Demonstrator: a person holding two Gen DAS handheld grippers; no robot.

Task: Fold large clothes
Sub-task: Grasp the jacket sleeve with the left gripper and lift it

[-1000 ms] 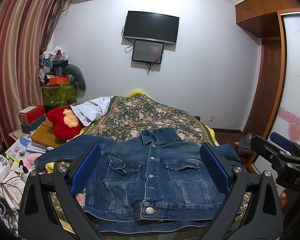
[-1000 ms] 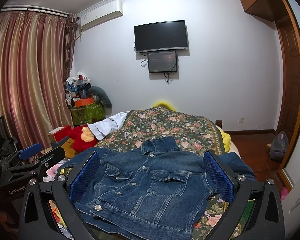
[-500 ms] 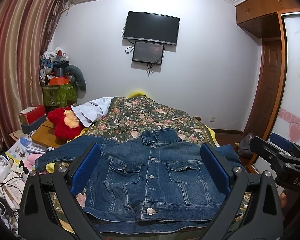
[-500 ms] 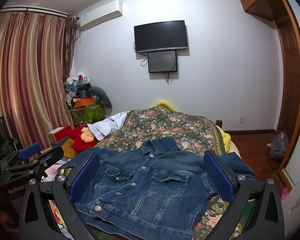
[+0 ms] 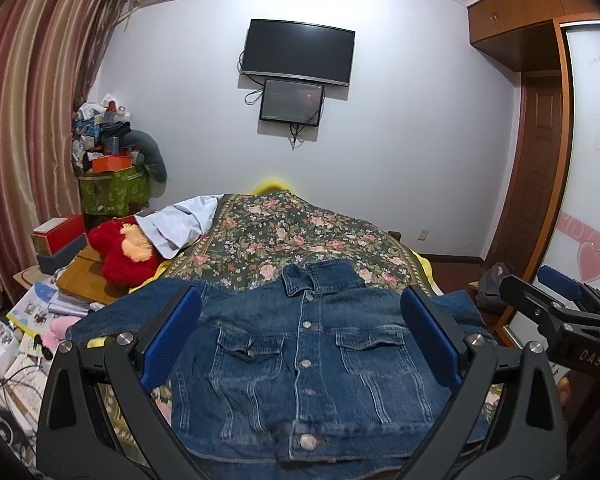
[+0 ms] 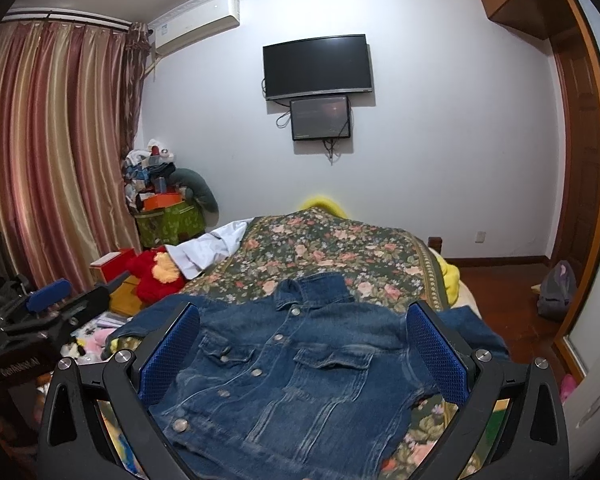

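Bed (image 5: pixel 308 236), floral cover, with the jacket (image 5: pixel 308 360) flat on its near end, front up, buttoned, collar away from cameras, both sleeves spread out to the sides. Nothing folded yet, by the look of it. Left gripper (image 5: pixel 300 340) and right gripper (image 6: pixel 304 348) both hover over the jacket, jaws spread wide, holding nothing. Likely first step: sleeves in. Take the left sleeve (image 5: pixel 112 316) near the cuff, pinch only that layer, lay it across the chest without dragging the body. Same for the right sleeve (image 6: pixel 472 324). Keep the hem square.
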